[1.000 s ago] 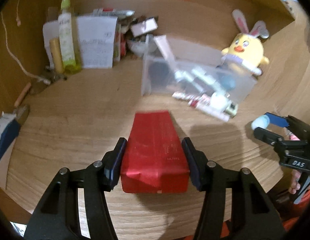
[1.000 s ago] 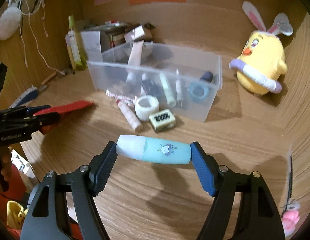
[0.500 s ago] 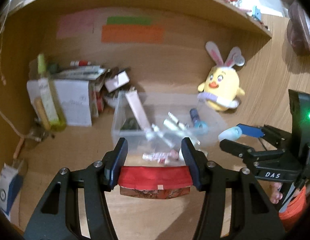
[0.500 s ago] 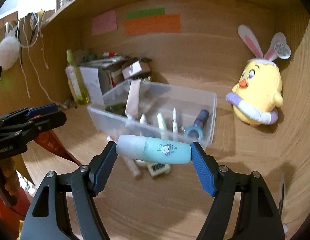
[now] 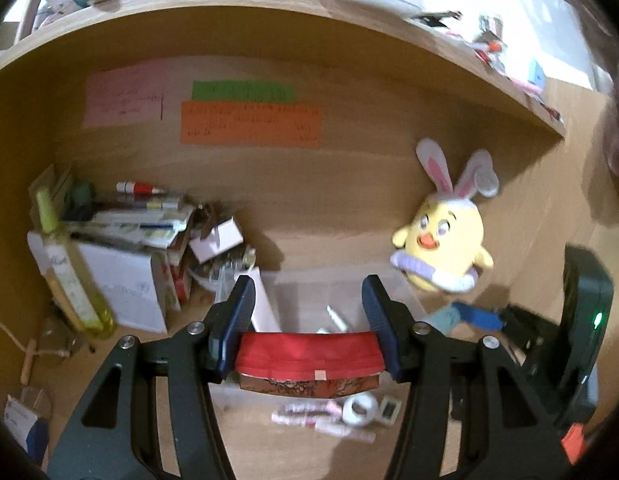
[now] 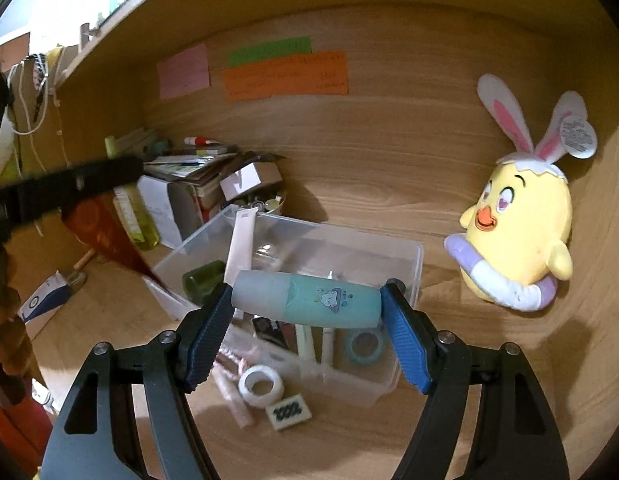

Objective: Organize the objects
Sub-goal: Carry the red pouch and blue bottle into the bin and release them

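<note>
The left hand-held gripper (image 5: pixel 307 338) clamps a red packet (image 5: pixel 307 354) and the right hand-held gripper (image 6: pixel 307 320) clamps a teal bottle (image 6: pixel 305 300), both raised above a clear bin (image 6: pixel 413 264) on the wooden worktop (image 6: pixel 369 440).

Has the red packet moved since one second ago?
Yes. The red packet, clamped in the left hand-held gripper, has risen off the desktop toward the clear bin.

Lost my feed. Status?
Left gripper clamps red packet. Right gripper clamps teal bottle. Clear bin below, unobstructed.
</note>
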`<state>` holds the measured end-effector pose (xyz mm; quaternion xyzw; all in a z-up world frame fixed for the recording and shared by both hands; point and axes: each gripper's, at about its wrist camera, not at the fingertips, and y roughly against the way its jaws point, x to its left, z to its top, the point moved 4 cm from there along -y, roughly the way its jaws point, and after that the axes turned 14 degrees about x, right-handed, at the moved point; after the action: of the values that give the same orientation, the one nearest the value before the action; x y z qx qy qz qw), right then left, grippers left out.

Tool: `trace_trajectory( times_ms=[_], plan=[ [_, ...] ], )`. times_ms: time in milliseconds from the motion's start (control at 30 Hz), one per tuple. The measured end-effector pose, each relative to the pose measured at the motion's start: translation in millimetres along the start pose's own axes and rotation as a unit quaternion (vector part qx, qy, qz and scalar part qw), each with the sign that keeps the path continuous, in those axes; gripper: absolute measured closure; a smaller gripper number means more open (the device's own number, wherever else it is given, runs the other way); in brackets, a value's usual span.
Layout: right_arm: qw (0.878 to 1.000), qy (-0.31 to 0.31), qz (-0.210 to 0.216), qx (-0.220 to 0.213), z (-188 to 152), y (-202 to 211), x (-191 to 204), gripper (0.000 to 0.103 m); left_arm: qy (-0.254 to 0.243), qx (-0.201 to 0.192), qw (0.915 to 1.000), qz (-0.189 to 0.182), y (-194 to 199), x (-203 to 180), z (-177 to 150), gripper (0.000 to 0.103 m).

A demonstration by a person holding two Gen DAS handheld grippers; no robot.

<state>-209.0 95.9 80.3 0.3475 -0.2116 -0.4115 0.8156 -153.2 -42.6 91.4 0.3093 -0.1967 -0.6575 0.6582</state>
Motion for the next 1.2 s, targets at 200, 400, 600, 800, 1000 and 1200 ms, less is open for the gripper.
trace_trajectory(
  times_ms=[200, 400, 600, 800, 1000, 1200],
  plan=[
    [0.999, -0.007, 0.009, 0.044, 13.6, -37.0, -8.7, 0.032, 0.020, 0.004, 0.9998, 0.005, -35.9, 4.4, 23.1, 0.048],
    [0.997, 0.005, -0.010, 0.079, 17.3, -71.5, -8.5, 0.032, 0.014, 0.020, 0.9997, -0.004, -77.0, 2.1, 20.1, 0.048],
    [0.994, 0.018, -0.012, 0.105, 11.0, -91.0, -4.7, 0.032, 0.003, 0.072, 0.9974, 0.003, -101.7, 13.6, -4.7, 0.048],
    [0.993, 0.026, -0.017, 0.116, 9.3, -102.8, -1.2, 0.032, 0.006, 0.121, 0.9925, 0.009, -116.1, 30.2, -30.5, 0.048],
    [0.992, 0.024, -0.022, 0.121, 12.9, -108.4, 0.6, 0.031, 0.005, 0.142, 0.9898, 0.015, -122.6, 37.3, -41.4, 0.047],
    [0.992, 0.036, -0.024, 0.116, 12.2, -97.3, 4.7, 0.025, -0.003, 0.130, 0.9914, 0.018, -107.7, 32.9, -45.7, 0.036]
  ],
)
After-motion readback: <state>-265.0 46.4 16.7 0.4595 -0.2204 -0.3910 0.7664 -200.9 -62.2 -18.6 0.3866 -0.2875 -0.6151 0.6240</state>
